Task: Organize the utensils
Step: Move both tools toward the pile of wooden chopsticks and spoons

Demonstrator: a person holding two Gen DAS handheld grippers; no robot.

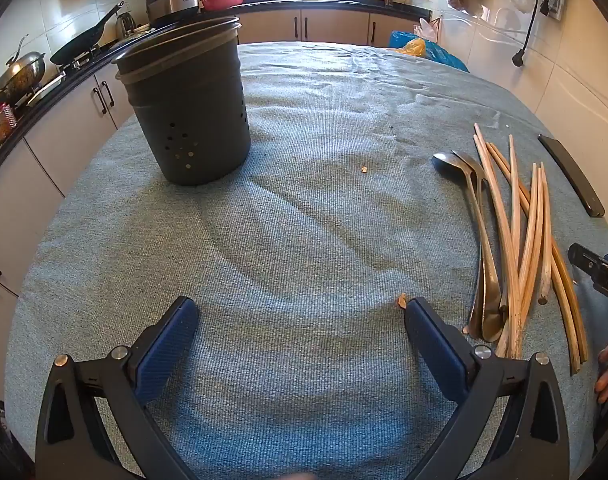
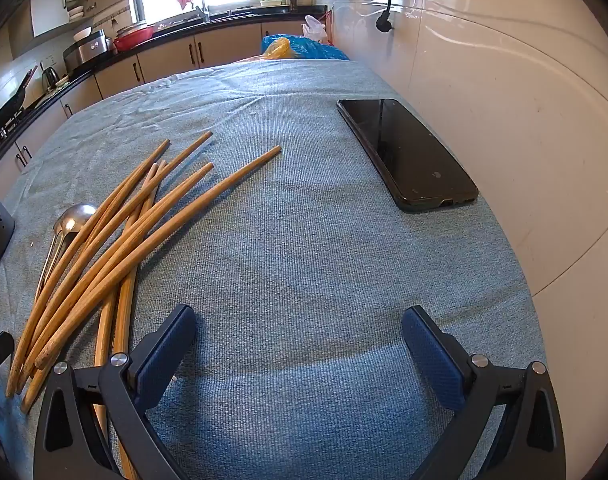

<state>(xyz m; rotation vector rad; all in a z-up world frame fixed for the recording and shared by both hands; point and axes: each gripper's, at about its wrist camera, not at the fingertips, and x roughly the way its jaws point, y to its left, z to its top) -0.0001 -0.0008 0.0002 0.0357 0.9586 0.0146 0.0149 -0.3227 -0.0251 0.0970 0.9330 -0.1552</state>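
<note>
letters "da" on right gripper (image 1: 600, 276), cut off at frame edge

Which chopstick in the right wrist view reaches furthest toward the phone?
The lone chopstick whose tip splays out to the right of the bundle. The other chopsticks end further left, nearer the spoon; this one points toward the phone.

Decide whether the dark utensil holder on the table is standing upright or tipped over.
Upright. The holder stands on its base on the cloth, open rim facing up, walls vertical, drain holes low on its side.
</note>
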